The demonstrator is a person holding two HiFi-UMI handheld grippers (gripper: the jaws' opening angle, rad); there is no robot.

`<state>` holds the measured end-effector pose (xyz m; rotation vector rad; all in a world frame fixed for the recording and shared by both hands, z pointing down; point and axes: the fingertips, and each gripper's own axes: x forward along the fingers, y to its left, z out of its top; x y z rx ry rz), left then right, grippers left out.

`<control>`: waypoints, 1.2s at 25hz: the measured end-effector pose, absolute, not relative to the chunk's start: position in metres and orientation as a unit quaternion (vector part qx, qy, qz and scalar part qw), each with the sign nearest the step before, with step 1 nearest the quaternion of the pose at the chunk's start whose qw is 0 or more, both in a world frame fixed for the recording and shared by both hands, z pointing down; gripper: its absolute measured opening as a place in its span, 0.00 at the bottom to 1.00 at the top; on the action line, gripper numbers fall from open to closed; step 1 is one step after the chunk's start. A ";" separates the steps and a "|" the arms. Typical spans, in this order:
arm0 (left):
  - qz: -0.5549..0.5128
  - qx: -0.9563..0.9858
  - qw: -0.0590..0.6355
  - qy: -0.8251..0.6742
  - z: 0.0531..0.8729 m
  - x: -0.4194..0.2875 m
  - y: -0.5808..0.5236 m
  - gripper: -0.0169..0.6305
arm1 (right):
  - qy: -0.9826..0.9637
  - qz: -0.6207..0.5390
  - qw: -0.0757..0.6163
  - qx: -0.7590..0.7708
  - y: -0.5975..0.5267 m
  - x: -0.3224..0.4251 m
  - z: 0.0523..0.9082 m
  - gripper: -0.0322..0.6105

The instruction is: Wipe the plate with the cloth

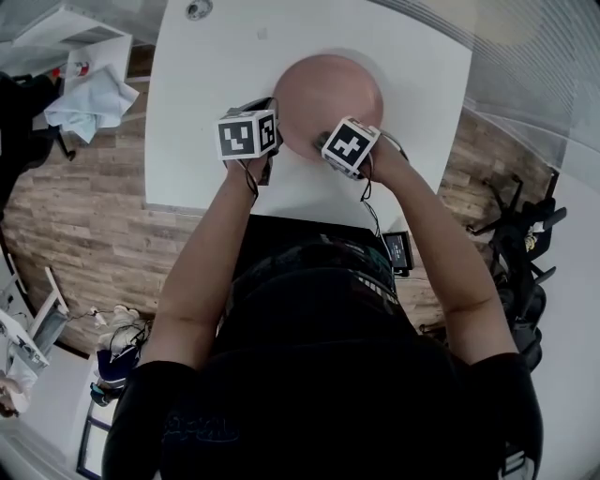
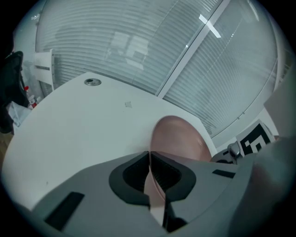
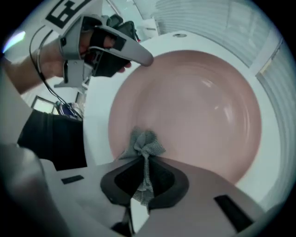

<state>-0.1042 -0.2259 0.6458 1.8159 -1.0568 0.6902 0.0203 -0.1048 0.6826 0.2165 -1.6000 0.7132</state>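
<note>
A round pink plate (image 1: 330,92) lies on the white table (image 1: 216,84). My left gripper (image 1: 277,139) is at the plate's left rim. In the left gripper view its jaws (image 2: 149,156) are shut on the thin pink rim of the plate (image 2: 178,138). My right gripper (image 1: 324,142) is over the plate's near edge. In the right gripper view it (image 3: 144,161) is shut on a small grey cloth (image 3: 145,144), whose bunched end rests on the plate (image 3: 199,106) near its rim. The left gripper (image 3: 141,56) shows there too, at the plate's far left edge.
A metal grommet (image 1: 198,9) sits in the table's far end. A pale blue cloth (image 1: 94,98) lies on a shelf to the left, over the wooden floor. A black chair base (image 1: 516,225) stands right of the table. A window wall runs behind the table.
</note>
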 end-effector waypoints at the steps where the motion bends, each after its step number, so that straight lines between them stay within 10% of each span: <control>1: 0.281 0.733 0.451 -0.424 0.647 -0.104 -0.226 0.07 | -0.686 0.298 0.656 0.099 -0.110 0.036 0.683 0.11; 6: 0.298 0.744 0.454 -0.390 0.652 -0.093 -0.220 0.08 | -0.648 0.223 0.699 0.203 -0.180 0.102 0.687 0.11; 15: 0.308 0.746 0.453 -0.378 0.653 -0.089 -0.217 0.09 | -0.729 0.141 0.571 0.351 -0.302 0.057 0.679 0.11; 30: 0.250 0.713 0.490 -0.434 0.651 -0.097 -0.225 0.07 | -0.816 0.188 0.545 0.042 -0.133 -0.048 0.673 0.11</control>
